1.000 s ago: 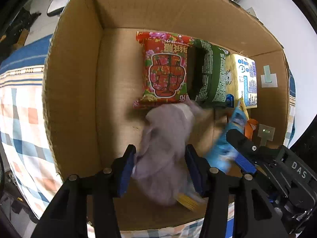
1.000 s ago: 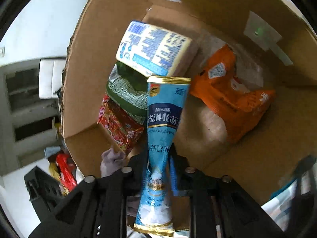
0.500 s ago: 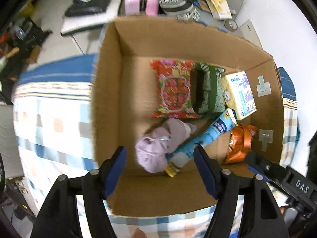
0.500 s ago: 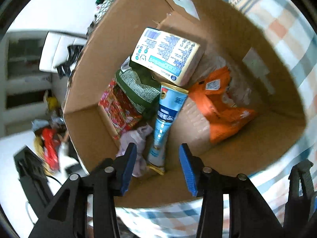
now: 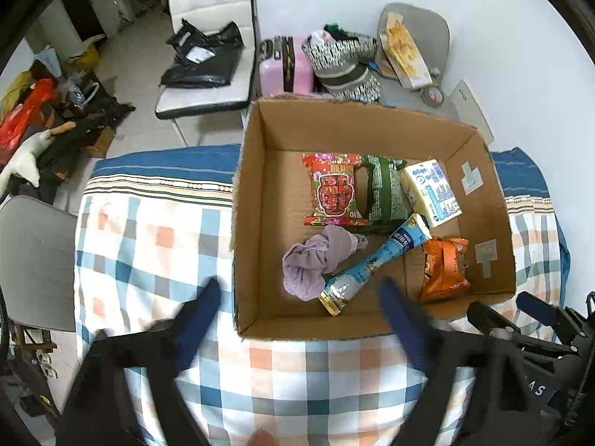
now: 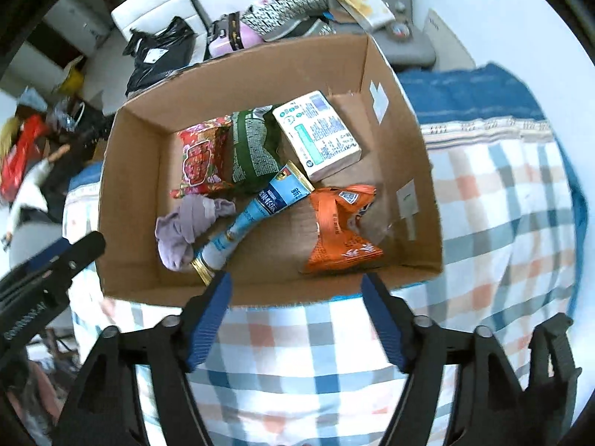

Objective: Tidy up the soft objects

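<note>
An open cardboard box [image 5: 249, 200] [image 6: 145, 171] stands on a checked cloth. Inside lie a crumpled lilac cloth [image 5: 316, 260] [image 6: 186, 223], a long blue pouch [image 5: 375, 260] [image 6: 256, 212], a red snack packet [image 5: 331, 189] [image 6: 200, 156], a green packet [image 5: 383, 193] [image 6: 253, 148], a white carton [image 5: 431, 193] [image 6: 319, 133] and an orange packet [image 5: 442, 267] [image 6: 338, 230]. My left gripper [image 5: 301, 293] is open and empty above the box's near wall. My right gripper [image 6: 297, 282] is open and empty, also at the near wall.
The checked cloth [image 5: 148, 245] [image 6: 502, 200] covers the surface around the box. Behind it stand a white chair with a black bag [image 5: 204, 63], a pink case [image 5: 286, 70] and a grey chair with clutter [image 5: 409, 48]. A grey seat [image 5: 33, 260] is at the left.
Both grippers let go of their loads, the lilac cloth and the blue pouch, which now lie in the box. Both grippers opened and pulled back up and away from the box.
</note>
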`<state>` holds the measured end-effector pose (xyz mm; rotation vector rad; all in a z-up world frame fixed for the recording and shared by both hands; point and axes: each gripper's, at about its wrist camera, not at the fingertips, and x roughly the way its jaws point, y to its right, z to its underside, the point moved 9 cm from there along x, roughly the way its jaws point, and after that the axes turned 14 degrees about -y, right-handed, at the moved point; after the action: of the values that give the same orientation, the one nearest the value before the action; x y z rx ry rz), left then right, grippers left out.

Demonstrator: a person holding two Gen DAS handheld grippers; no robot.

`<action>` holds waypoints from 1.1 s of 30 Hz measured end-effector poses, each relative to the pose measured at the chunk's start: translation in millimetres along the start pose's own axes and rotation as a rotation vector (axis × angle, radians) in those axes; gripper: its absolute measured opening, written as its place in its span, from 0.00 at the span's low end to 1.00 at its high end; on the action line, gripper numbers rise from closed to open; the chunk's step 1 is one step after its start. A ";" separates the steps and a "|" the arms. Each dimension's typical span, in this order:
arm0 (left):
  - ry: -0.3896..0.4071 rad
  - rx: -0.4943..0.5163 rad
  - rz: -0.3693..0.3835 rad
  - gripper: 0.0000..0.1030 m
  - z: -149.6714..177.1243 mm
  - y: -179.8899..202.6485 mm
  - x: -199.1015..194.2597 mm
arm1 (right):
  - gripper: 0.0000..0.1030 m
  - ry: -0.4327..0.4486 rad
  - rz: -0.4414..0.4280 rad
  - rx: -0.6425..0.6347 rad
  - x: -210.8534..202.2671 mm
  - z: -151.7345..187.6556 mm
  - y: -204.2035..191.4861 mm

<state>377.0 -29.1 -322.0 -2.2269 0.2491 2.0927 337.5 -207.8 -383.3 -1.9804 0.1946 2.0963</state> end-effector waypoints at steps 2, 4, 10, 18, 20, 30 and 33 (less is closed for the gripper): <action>0.032 -0.004 -0.018 0.94 5.3 -0.5 -9.9 | 0.89 0.017 0.018 -0.011 -7.1 3.4 0.9; 0.055 -0.008 -0.028 0.94 11.0 0.5 -19.4 | 0.93 0.039 0.040 -0.023 -16.8 8.5 2.2; 0.115 -0.011 -0.022 0.95 25.3 6.6 -50.2 | 0.97 0.099 0.054 -0.031 -48.2 20.5 6.1; 0.212 0.002 -0.027 0.95 58.6 13.4 -112.9 | 0.97 0.219 0.056 -0.041 -119.9 53.6 10.1; 0.226 -0.006 -0.027 0.95 69.1 13.2 -128.4 | 0.97 0.244 0.049 -0.048 -138.6 66.9 10.1; 0.328 -0.008 -0.024 0.95 120.8 15.7 -210.6 | 0.97 0.369 0.031 -0.083 -231.1 141.3 3.0; 0.348 -0.008 -0.030 0.95 130.6 13.4 -227.6 | 0.97 0.402 0.045 -0.088 -250.4 156.3 1.7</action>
<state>233.4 -5.6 -103.2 -2.5712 0.2241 1.6821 197.9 -190.2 -123.8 -2.4551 0.2236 1.7350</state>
